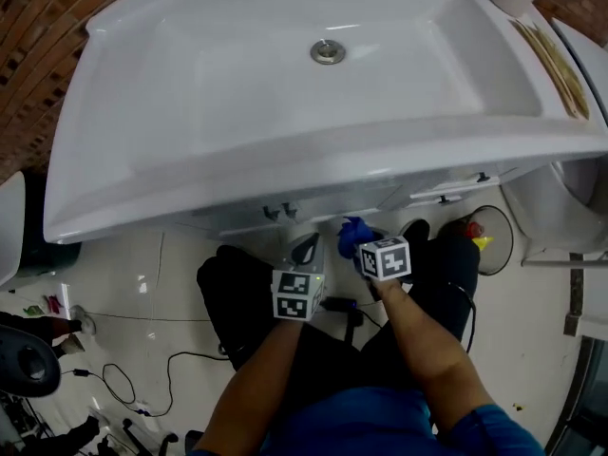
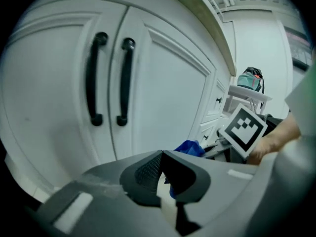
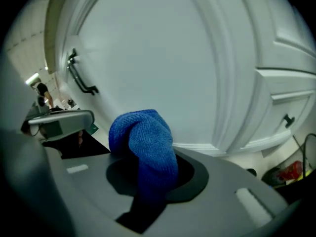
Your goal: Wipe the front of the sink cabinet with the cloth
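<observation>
Right gripper (image 3: 148, 179): jaws clamped on bunched blue cloth (image 3: 144, 142), just before the white cabinet door (image 3: 163, 53); contact probable, not certain. Left gripper (image 2: 162, 174): jaws together, empty, facing the door handles (image 2: 94, 78). Step: wiping. Next: press cloth on, sweep across panel.

Brick wall (image 1: 28, 27), glossy white floor (image 1: 142, 278)

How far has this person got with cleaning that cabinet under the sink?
Done: the blue cloth is picked up, clamped in the right tool. In hand: it is held close to the white cabinet door; contact is unclear. Left: the wiping itself, as no wiped patch shows. The left tool is shut and empty.
</observation>
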Motion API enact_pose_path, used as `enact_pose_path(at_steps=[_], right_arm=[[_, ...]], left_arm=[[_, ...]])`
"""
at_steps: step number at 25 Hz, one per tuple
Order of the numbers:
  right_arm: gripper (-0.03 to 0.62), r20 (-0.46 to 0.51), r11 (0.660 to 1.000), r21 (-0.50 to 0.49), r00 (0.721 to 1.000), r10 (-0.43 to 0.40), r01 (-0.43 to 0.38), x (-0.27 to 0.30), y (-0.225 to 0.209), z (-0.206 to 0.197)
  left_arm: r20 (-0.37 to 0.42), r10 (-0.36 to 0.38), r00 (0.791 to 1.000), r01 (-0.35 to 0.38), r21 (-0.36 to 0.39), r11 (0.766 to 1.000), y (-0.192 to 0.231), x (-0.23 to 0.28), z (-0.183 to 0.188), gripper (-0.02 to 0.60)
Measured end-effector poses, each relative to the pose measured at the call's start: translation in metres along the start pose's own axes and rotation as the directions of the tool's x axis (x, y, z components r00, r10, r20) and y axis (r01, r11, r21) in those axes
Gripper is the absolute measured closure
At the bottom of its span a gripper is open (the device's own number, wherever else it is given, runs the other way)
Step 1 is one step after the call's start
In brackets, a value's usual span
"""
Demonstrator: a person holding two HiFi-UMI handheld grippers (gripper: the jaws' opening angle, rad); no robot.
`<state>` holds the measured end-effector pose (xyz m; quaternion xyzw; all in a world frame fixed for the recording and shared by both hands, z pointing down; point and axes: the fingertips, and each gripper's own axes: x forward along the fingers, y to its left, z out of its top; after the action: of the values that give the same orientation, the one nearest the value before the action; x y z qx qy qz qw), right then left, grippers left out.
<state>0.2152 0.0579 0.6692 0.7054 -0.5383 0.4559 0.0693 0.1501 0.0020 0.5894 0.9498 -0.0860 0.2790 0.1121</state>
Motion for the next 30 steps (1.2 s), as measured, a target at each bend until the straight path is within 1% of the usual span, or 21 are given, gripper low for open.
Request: enact_pose_path(at_steps=[3,7,9,11,13,14,16,17,19,21,22,26,28,30], right_arm=[[0.511,-0.008,0.992,-0.098,0.996,0.084,-0.084,0.013,0.060,0.007],[0.511,-0.030,0.963,-0.208,0.985,0.168,-0.170,0.032,0.140,0.010],[0.511,-0.038,0.944,-0.256,0.978,0.206,-0.209,0.044,0.177,0.013],[0.511,-0.054,0.923,-0.304,0.971,0.232,-0.238,0.057,0.209,0.014],[0.511,-0.075,0.901,-0.350,0.967,0.245,-0.256,0.072,0.236,0.013],[0.511,-0.086,0.892,-0.369,0.965,0.249,-0.263,0.080,0.250,0.012],[0.511,-0.105,0.878,-0.393,0.962,0.253,-0.274,0.096,0.273,0.008],[0.511,-0.113,0.873,-0.402,0.961,0.252,-0.276,0.103,0.283,0.006],[0.511,-0.122,0.864,-0.422,0.962,0.245,-0.274,0.118,0.299,0.004],[0.511,-0.126,0.854,-0.442,0.961,0.245,-0.276,0.133,0.318,0.004],[0.511,-0.129,0.848,-0.450,0.960,0.250,-0.281,0.141,0.329,0.002],[0.511,-0.161,0.821,-0.483,0.953,0.257,-0.303,0.175,0.365,-0.011],[0.511,-0.192,0.807,-0.505,0.951,0.242,-0.307,0.193,0.378,-0.020],[0.513,-0.209,0.796,-0.520,0.950,0.232,-0.309,0.214,0.391,-0.026]], left_arm=[[0.051,0.045,0.998,-0.044,-0.022,0.999,0.029,-0.030,0.003,0.580],[0.123,0.102,0.987,-0.095,-0.054,0.994,0.068,-0.073,0.001,0.580],[0.149,0.144,0.978,-0.132,-0.088,0.987,0.092,-0.097,-0.005,0.580],[0.175,0.205,0.963,-0.181,-0.145,0.973,0.118,-0.121,-0.007,0.580],[0.191,0.284,0.940,-0.242,-0.215,0.946,0.147,-0.147,-0.009,0.580],[0.191,0.330,0.924,-0.279,-0.250,0.927,0.164,-0.162,-0.013,0.580],[0.180,0.415,0.892,-0.345,-0.322,0.881,0.195,-0.189,-0.026,0.580],[0.173,0.446,0.878,-0.368,-0.352,0.861,0.208,-0.200,-0.033,0.580],[0.161,0.486,0.859,-0.398,-0.387,0.832,0.227,-0.217,-0.044,0.580],[0.154,0.510,0.846,-0.418,-0.401,0.815,0.242,-0.230,-0.055,0.580],[0.155,0.520,0.840,-0.427,-0.401,0.810,0.248,-0.237,-0.059,0.580],[0.188,0.552,0.812,-0.467,-0.356,0.809,0.265,-0.262,-0.064,0.580],[0.185,0.566,0.803,-0.486,-0.346,0.802,0.272,-0.271,-0.070,0.580],[0.163,0.581,0.797,-0.504,-0.349,0.790,0.280,-0.277,-0.079,0.580]])
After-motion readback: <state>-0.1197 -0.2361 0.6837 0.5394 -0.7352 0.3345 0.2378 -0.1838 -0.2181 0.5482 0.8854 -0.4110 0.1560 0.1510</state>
